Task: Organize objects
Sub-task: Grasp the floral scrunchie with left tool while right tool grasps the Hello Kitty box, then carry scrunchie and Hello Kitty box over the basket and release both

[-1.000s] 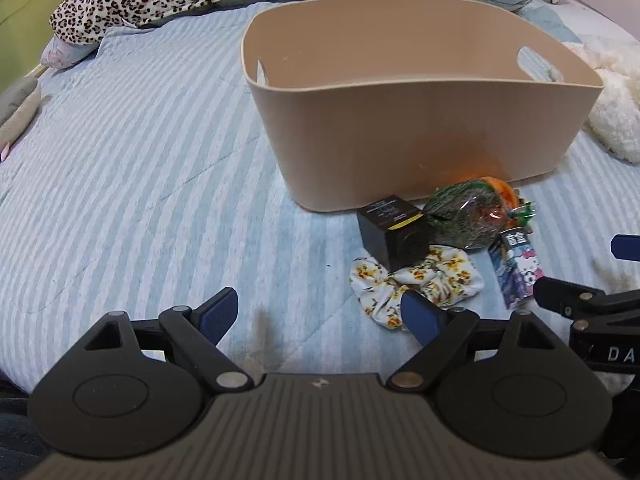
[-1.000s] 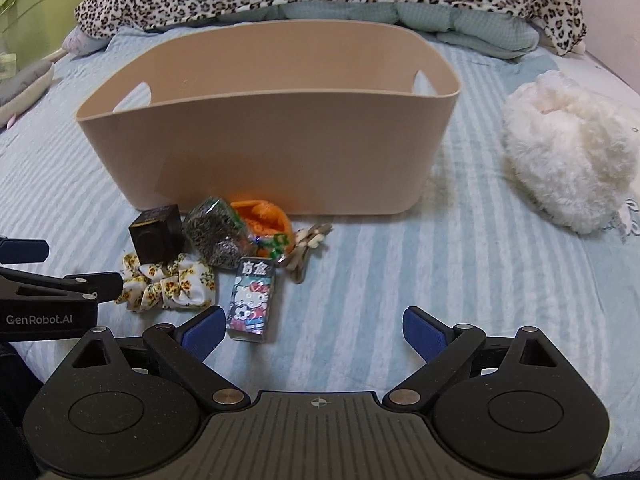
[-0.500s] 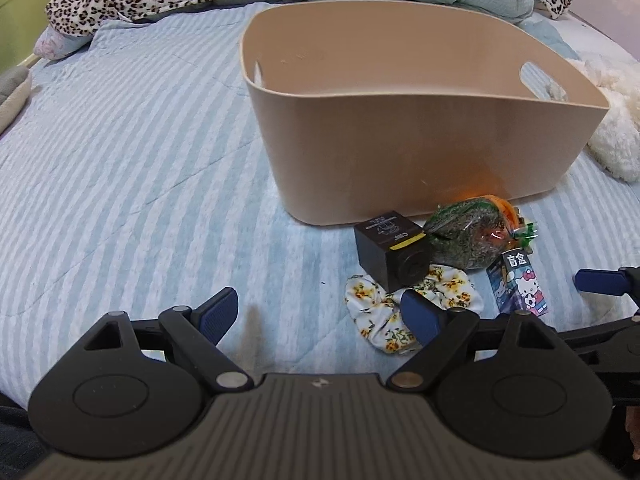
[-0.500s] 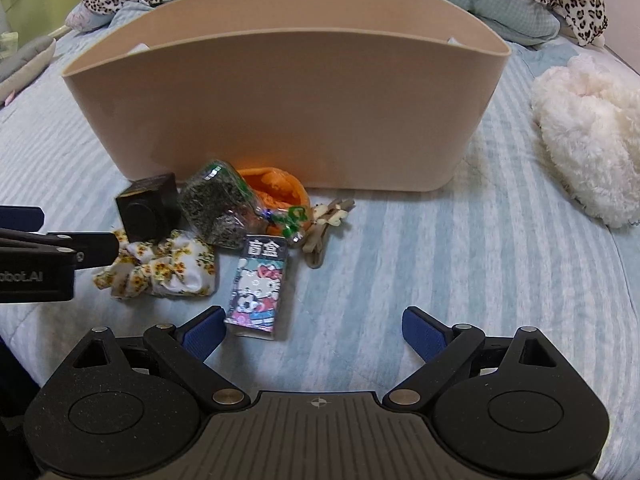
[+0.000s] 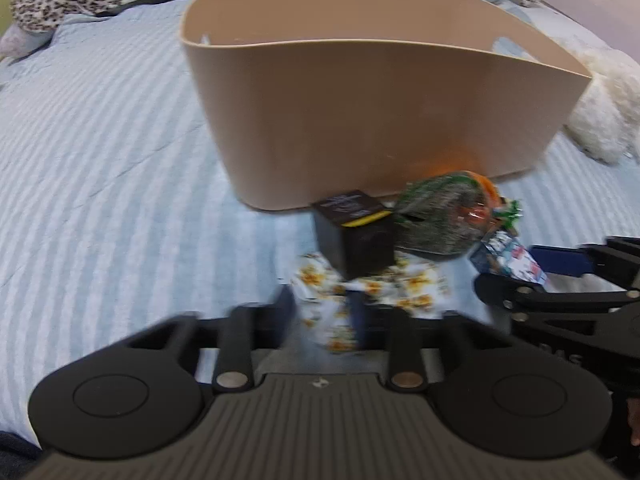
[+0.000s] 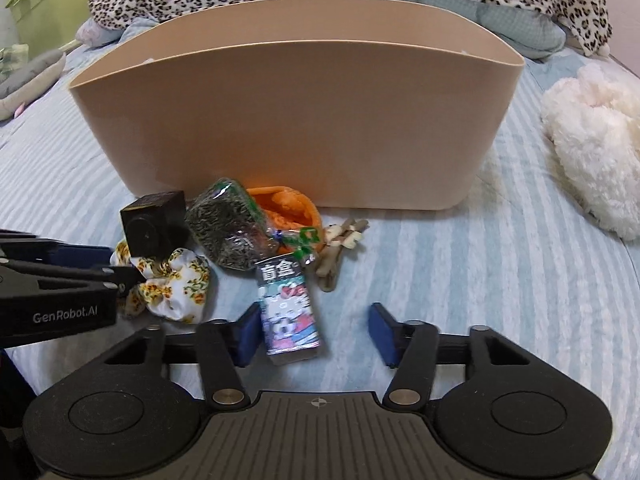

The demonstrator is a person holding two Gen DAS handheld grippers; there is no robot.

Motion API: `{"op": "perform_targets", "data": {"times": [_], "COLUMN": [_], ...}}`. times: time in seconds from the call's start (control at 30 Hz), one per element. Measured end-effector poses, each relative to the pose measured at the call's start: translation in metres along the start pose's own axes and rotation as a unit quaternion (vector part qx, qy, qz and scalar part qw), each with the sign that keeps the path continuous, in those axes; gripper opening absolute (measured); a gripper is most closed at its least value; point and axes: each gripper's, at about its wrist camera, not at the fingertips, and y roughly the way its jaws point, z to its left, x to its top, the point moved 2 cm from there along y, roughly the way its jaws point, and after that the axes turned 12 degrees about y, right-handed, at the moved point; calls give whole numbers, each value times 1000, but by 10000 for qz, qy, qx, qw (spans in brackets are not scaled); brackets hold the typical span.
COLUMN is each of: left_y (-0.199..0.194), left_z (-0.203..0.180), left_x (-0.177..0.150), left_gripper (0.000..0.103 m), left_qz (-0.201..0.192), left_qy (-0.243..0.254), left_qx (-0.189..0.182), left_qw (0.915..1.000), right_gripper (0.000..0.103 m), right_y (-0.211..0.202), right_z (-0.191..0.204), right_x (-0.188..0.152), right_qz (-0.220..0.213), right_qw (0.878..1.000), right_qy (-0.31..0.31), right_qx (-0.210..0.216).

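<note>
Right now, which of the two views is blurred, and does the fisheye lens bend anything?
The left wrist view is motion-blurred: the left gripper and the floral scrunchie smear. The right wrist view is sharp; the text on the blind box shows clearly. In both, the beige basket rim bows from lens distortion.

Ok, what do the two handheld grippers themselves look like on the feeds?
Both are matte black. The right gripper has two round discs, a ribbed grey centre plate, silver pivot pins, and blue pads on its fingers. The left gripper is blurred but matches; its side reads "GenRobot.AI" in white. No cables or sleeves show.
</note>
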Motion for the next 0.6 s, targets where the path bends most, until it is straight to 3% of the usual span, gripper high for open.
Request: {"op": "perform_targets", "data": {"times": [0.07,0.17,0.6], "left_y": [-1,-6,-48], "left_z": [-2,-2,19], "left_x": [0,-2,16], "left_gripper": [9,5,4], "left_qz": [2,66,-410], "left_qy": [76,54,-293], "left_qx": [5,-56,150], "left_qw": [10000,9999,9986], "right_gripper": [28,21,21], "right_y": [-2,-7,-37], "right_z": [3,5,-6], "right_x": [-1,-4,4], "right_qz": [1,16,-218], "right_qw": [10000,9999,9995], "right_qy": [-74,-158,150], "right_qx": [38,30,178]}}
